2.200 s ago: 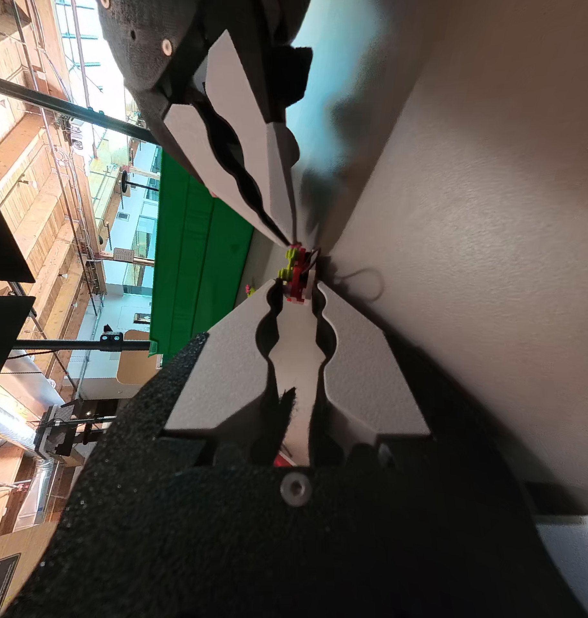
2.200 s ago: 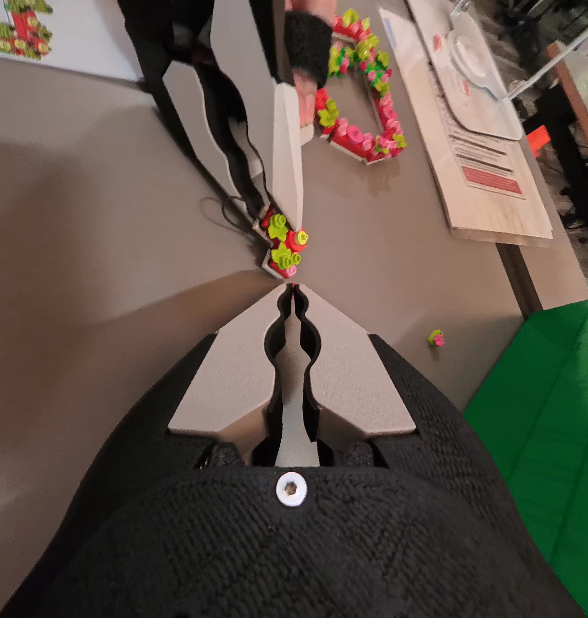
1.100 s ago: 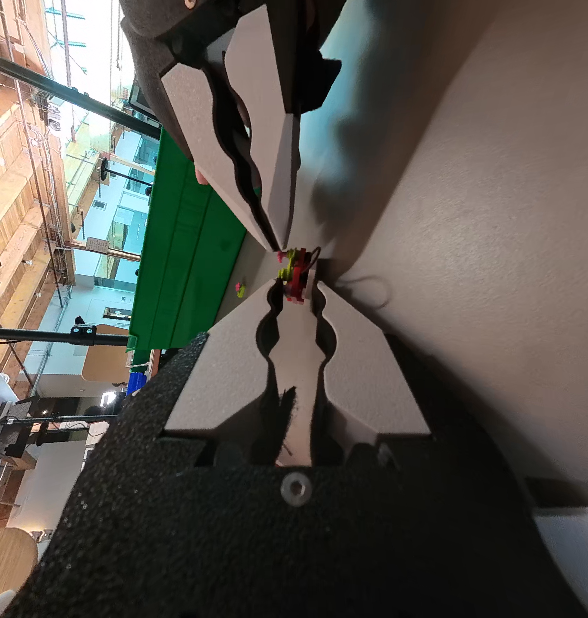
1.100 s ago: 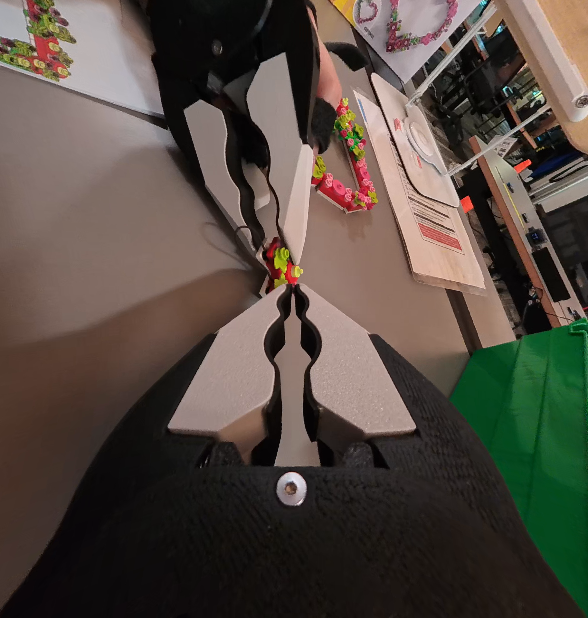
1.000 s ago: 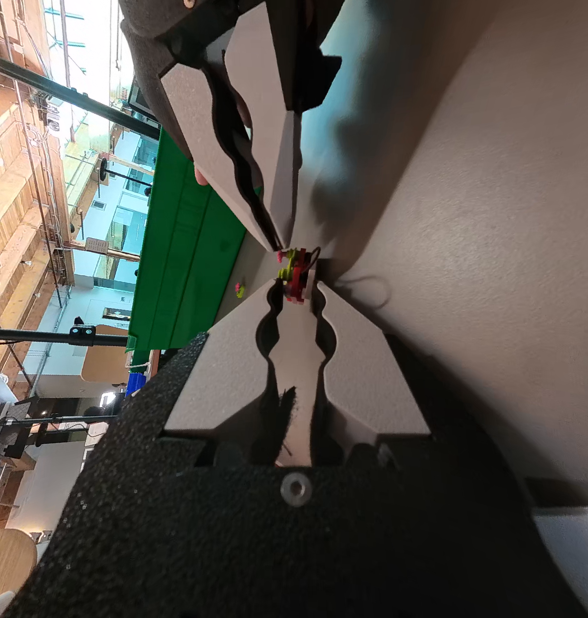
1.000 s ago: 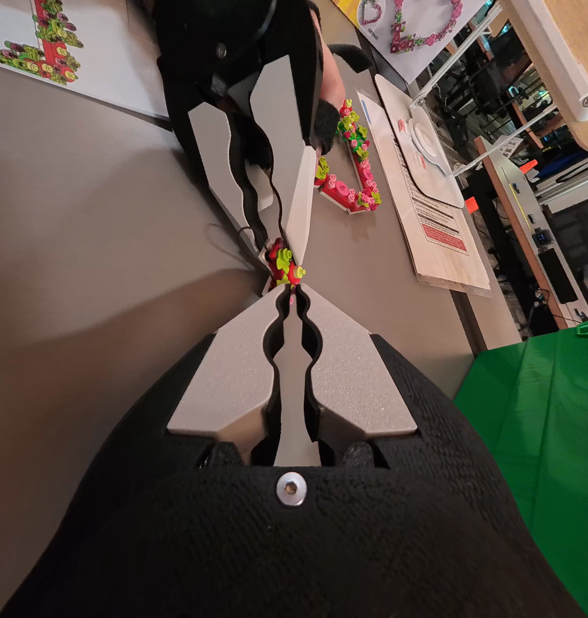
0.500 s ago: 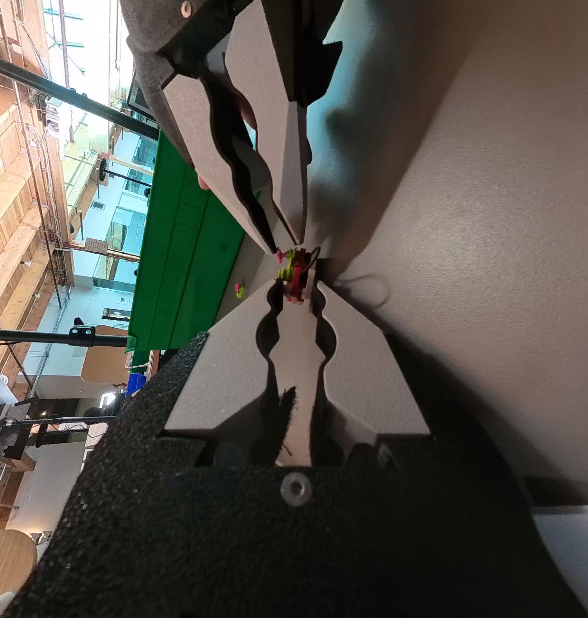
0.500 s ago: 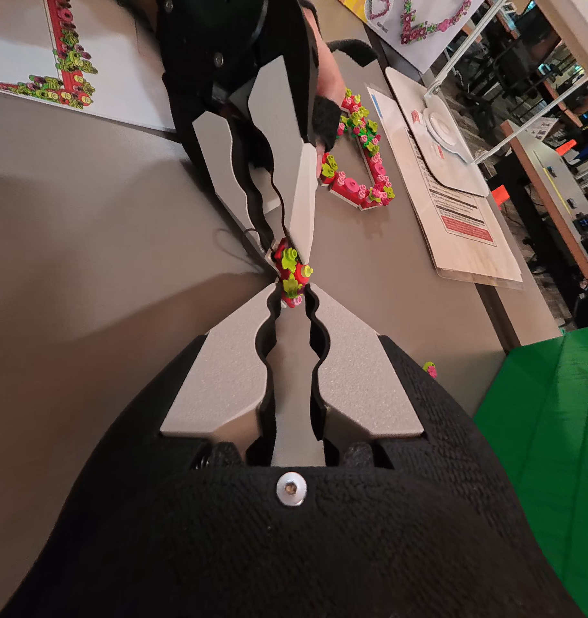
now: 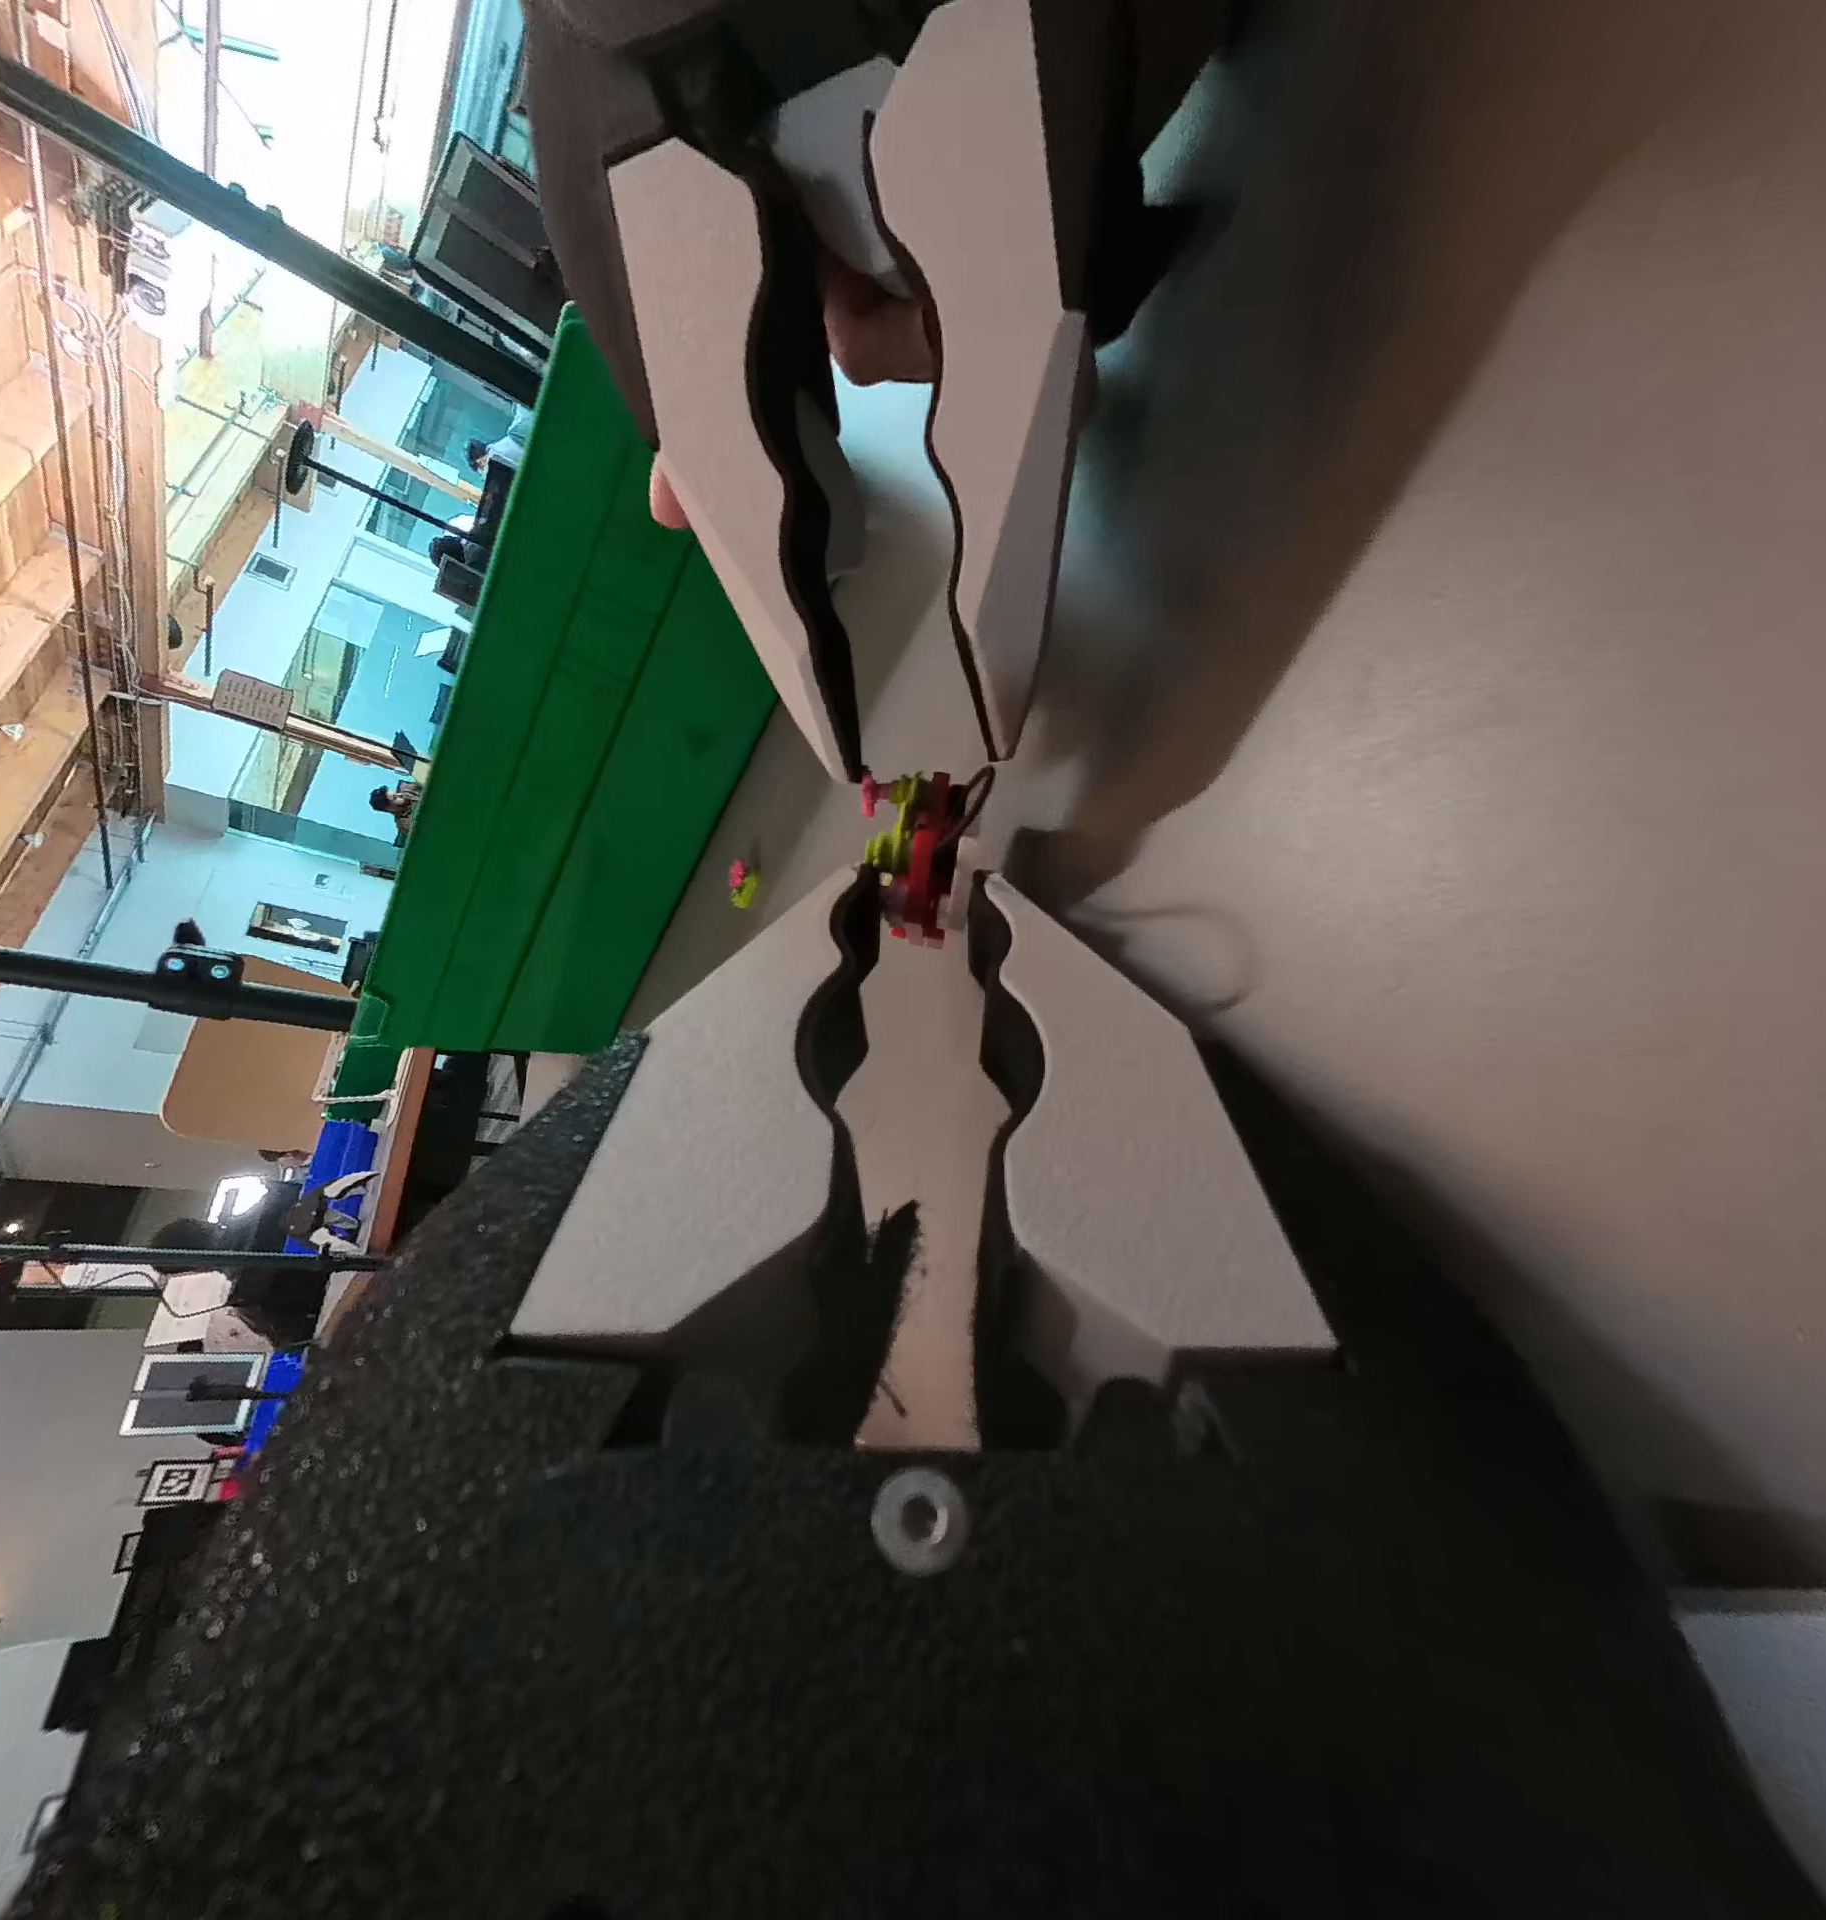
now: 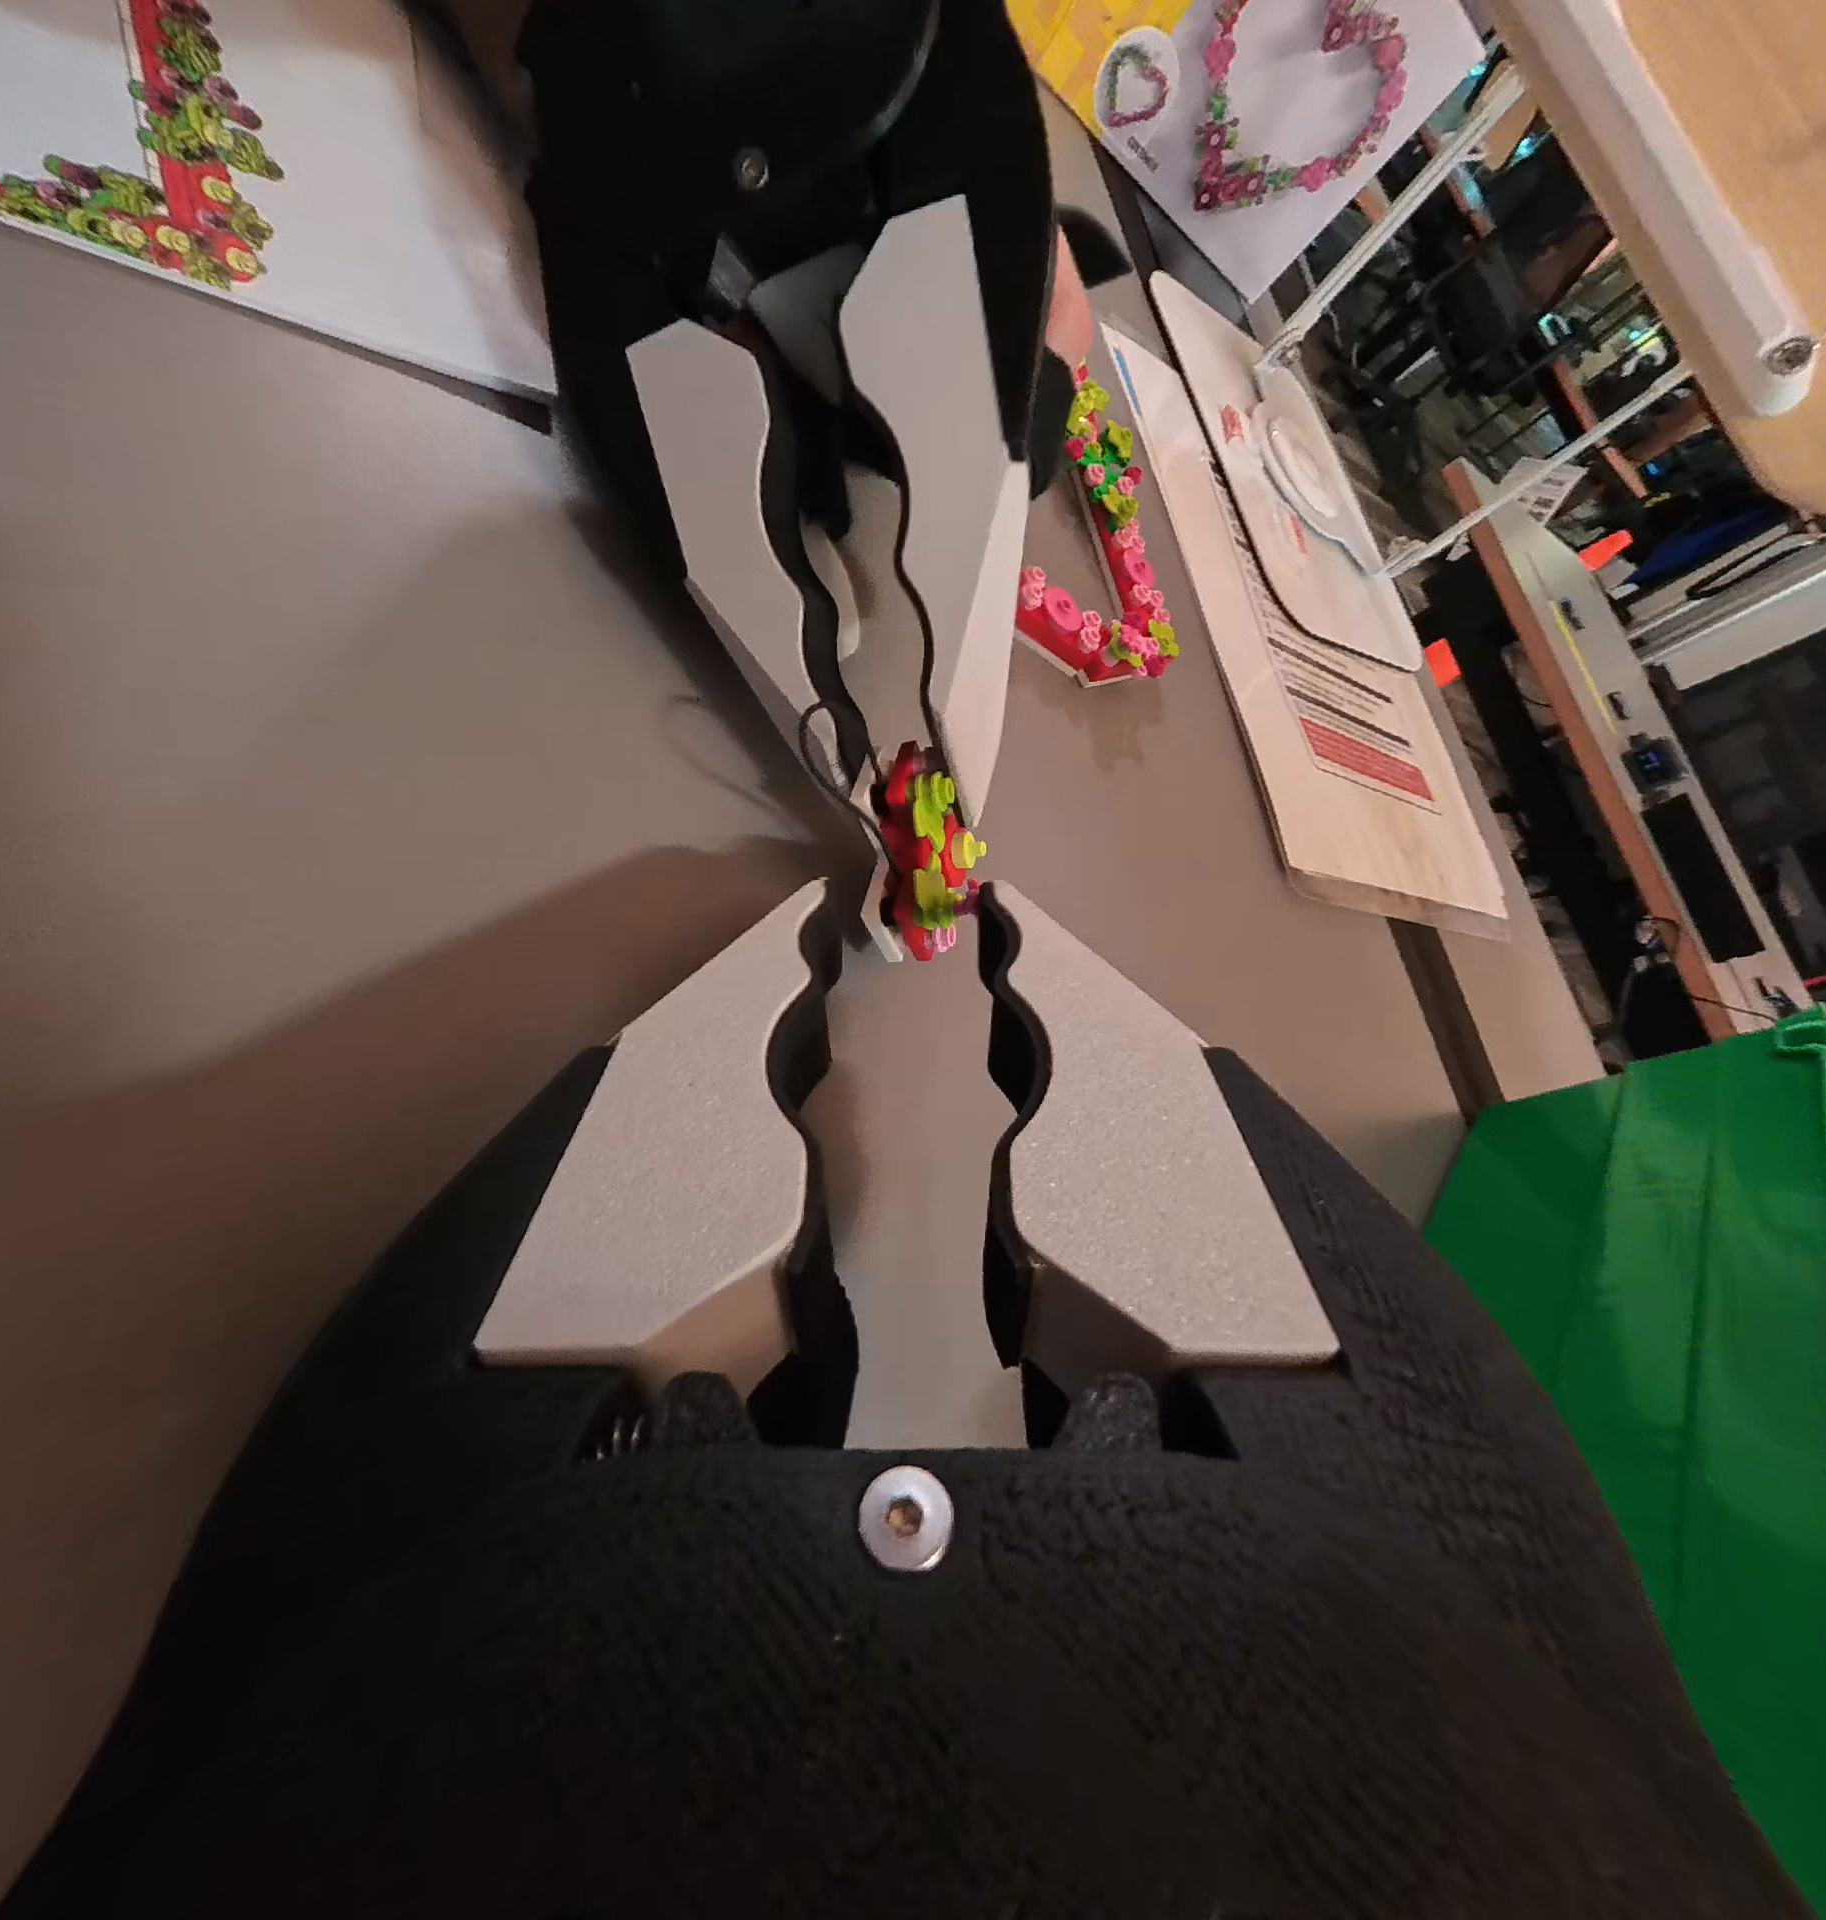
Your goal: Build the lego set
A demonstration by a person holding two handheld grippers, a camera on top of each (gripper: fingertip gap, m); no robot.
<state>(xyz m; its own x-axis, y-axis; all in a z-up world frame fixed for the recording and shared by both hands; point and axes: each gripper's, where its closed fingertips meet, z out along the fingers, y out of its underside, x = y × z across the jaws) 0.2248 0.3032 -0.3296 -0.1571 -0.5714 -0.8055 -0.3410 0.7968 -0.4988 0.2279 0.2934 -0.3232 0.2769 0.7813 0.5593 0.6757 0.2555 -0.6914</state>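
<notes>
The grey table (image 10: pixel 265 644) carries most of the set: a long red segment (image 10: pixel 1106 582) thick with pink and green flowers lies beyond the grippers, so a good part of the build looks done, though it is not yet joined to the small piece (image 10: pixel 919 852) held above the table between the two grippers. The left gripper (image 9: pixel 924 883) clamps that piece, a red and white plate with lime leaves and a black cord loop, at one end. The right gripper (image 10: pixel 904 894) stands with its jaws apart around the other end, gripping nothing; a pink flower (image 9: pixel 869 792) sits on the piece's edge just by its tip in the left view. I judge more flowers and the joining of segments remain. Around them, a green bin (image 10: pixel 1657 1299) stands past the table edge, printed guide sheets (image 10: pixel 1335 665) lie at the right, a picture page (image 10: pixel 265 197) at the far left, and one stray flower (image 9: pixel 745 883) rests near the table's edge. Nothing blocks the grippers except each other's close tips.
</notes>
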